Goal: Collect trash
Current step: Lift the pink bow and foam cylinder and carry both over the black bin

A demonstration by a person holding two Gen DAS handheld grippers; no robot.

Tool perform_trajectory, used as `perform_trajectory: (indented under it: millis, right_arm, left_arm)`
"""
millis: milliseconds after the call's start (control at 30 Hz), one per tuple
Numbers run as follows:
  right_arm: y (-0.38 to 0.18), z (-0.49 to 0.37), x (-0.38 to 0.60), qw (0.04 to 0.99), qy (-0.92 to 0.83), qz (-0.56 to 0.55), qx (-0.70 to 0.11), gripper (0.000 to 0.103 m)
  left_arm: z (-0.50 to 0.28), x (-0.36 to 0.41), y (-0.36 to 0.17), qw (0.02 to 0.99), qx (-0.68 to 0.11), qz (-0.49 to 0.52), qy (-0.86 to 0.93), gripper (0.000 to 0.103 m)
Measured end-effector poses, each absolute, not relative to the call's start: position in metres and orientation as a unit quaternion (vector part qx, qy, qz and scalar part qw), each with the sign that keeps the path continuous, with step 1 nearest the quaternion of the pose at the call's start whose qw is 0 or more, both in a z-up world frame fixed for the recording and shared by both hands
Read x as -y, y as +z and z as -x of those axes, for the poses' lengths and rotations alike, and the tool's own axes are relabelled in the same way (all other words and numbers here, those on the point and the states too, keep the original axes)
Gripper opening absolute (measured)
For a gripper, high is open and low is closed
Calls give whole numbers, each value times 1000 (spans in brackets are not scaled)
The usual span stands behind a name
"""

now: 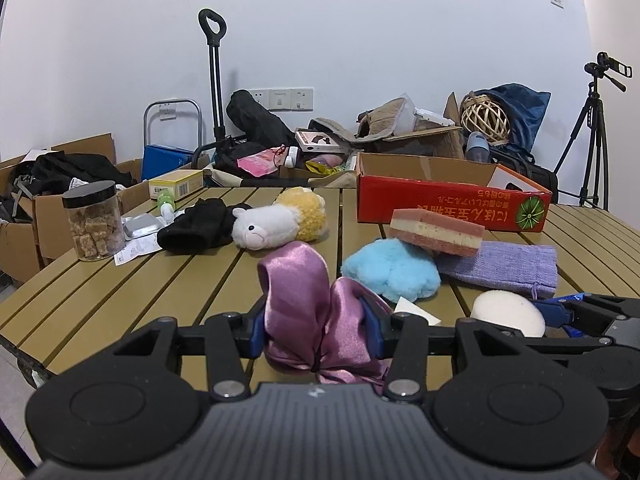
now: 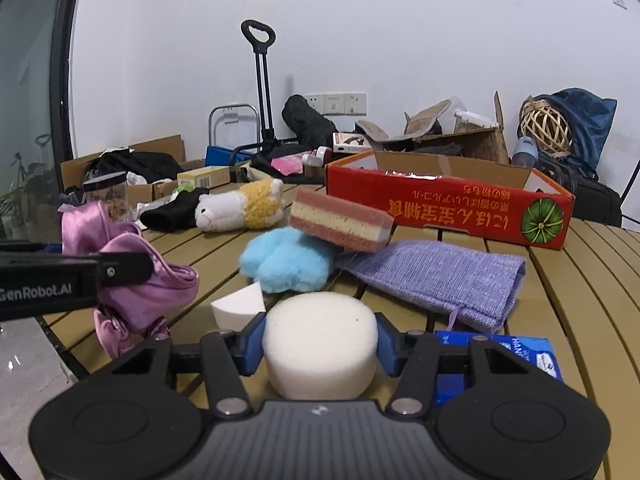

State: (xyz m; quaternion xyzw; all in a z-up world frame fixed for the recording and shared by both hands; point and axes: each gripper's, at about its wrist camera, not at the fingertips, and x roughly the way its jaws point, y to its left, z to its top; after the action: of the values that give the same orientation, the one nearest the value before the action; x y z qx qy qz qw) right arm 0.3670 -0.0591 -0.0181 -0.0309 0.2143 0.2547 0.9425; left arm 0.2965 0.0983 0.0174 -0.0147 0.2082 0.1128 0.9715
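The left tool (image 1: 316, 330) is clamped on the purple bow (image 1: 312, 312); the right tool (image 2: 320, 346) is clamped on the white sponge (image 2: 320, 344). The red box (image 2: 448, 204) lies ahead of both, nearer the right.

The purple cloth (image 1: 316, 312) is shiny and smooth, like satin. The round white sponge (image 2: 320, 344) looks soft and matt, with tiny holes. The blue fluffy toy (image 1: 394, 270) is furry. The knitted purple pouch (image 1: 508, 266) looks rough. The counter (image 1: 168, 276) is made of smooth tan slats. The red box (image 1: 448, 202) is glossy cardboard.
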Motion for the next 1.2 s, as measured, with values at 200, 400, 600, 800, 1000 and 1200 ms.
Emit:
perform_trajectory:
  millis: [200, 400, 600, 800, 1000, 1200]
  right_arm:
    - [-16, -364, 64, 945, 252, 30, -208, 54]
    - [-11, -351, 70, 948, 251, 31, -193, 54]
    - [-3, -332, 82, 952, 248, 26, -177, 54]
    - [3, -310, 95, 955, 246, 24, -163, 54]
    - [3, -287, 104, 957, 242, 31, -154, 54]
    - [0, -262, 118, 961, 234, 26, -148, 54]
  left_arm:
    - [-297, -97, 18, 972, -206, 13, 111, 47]
    - [-291, -91, 19, 974, -198, 4, 110, 47]
    - [-282, -85, 20, 975, -196, 5, 104, 47]
    - [-266, -75, 21, 977, -189, 1, 95, 47]
    - [-248, -69, 17, 978, -185, 1, 91, 47]
    - [-227, -61, 18, 983, -163, 0, 84, 47]
